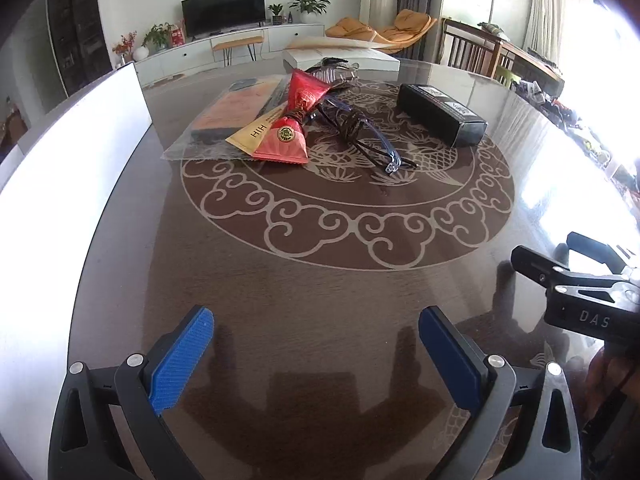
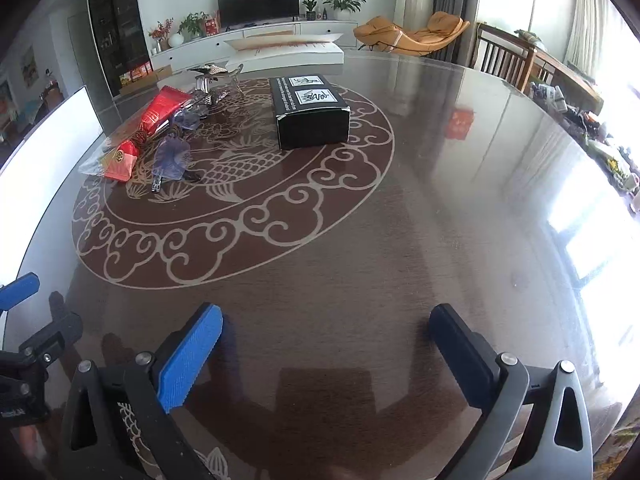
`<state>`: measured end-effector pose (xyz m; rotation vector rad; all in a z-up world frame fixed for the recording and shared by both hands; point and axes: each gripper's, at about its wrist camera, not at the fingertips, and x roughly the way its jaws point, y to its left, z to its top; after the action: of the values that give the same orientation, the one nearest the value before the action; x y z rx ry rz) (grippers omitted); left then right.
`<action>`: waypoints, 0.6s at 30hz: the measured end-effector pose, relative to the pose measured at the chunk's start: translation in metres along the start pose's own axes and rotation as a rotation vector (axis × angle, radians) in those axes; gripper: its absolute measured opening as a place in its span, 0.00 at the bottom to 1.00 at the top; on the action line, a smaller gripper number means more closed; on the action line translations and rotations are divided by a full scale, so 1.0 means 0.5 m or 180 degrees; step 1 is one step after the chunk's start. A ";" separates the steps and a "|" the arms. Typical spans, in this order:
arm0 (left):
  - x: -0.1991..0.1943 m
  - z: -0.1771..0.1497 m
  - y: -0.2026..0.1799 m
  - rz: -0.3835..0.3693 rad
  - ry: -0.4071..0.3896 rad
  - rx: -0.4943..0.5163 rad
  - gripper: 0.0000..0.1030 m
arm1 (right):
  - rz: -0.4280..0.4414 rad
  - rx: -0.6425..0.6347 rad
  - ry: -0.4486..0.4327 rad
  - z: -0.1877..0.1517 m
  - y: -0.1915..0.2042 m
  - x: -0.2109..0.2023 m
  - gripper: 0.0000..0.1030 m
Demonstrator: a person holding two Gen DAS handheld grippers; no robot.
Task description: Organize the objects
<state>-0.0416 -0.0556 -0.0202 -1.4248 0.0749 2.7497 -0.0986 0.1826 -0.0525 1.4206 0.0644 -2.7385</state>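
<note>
On a dark round glass-topped table point(image 1: 320, 288) lies a small heap: a red bow-shaped packet point(image 1: 298, 120) tied at its waist, a clear plastic bag point(image 1: 236, 116) with an orange and black item inside, dark-framed glasses point(image 1: 360, 136) and a black box point(image 1: 442, 114) to their right. The right wrist view shows the red packet point(image 2: 154, 128), the glasses point(image 2: 172, 156) and the black box point(image 2: 310, 110) too. My left gripper point(image 1: 316, 356) hangs open over bare tabletop, well short of the heap. My right gripper point(image 2: 326, 356) is open too, empty, beside the left one.
A white panel point(image 1: 68, 152) stands along the table's left edge. A flat white box point(image 1: 340, 58) lies at the far rim, with a silvery crinkled object point(image 2: 216, 76) near it. Wooden chairs point(image 2: 504, 56) stand at the right, a TV unit behind.
</note>
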 end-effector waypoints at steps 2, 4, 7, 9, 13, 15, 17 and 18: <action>0.016 0.010 -0.001 -0.0021 -0.0023 -0.0041 1.00 | -0.0003 -0.0001 -0.0003 0.001 0.010 0.003 1.00; 0.028 0.020 -0.002 0.0010 -0.0036 -0.0084 1.00 | -0.0006 0.0003 -0.0009 -0.003 0.013 -0.001 1.00; 0.041 0.034 -0.002 0.0010 -0.0043 -0.0104 1.00 | -0.0010 0.0005 -0.0013 -0.003 0.017 -0.002 1.00; 0.042 0.042 0.000 0.0011 -0.0040 -0.0111 1.00 | -0.0010 0.0009 -0.0017 -0.004 0.017 -0.001 1.00; 0.039 0.043 0.000 0.0011 -0.0039 -0.0110 1.00 | -0.0010 0.0010 -0.0018 -0.004 0.019 -0.001 1.00; 0.041 0.044 0.000 0.0011 -0.0039 -0.0110 1.00 | -0.0010 0.0009 -0.0018 -0.004 0.018 -0.001 1.00; 0.040 0.044 0.000 0.0010 -0.0038 -0.0110 1.00 | -0.0010 0.0009 -0.0018 -0.004 0.018 -0.001 1.00; 0.041 0.044 0.000 0.0010 -0.0038 -0.0110 1.00 | -0.0009 0.0010 -0.0018 -0.004 0.018 -0.001 1.00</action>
<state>-0.0714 -0.0538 -0.0241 -1.4175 0.0294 2.7751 -0.0962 0.1737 -0.0535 1.4147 0.0619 -2.7462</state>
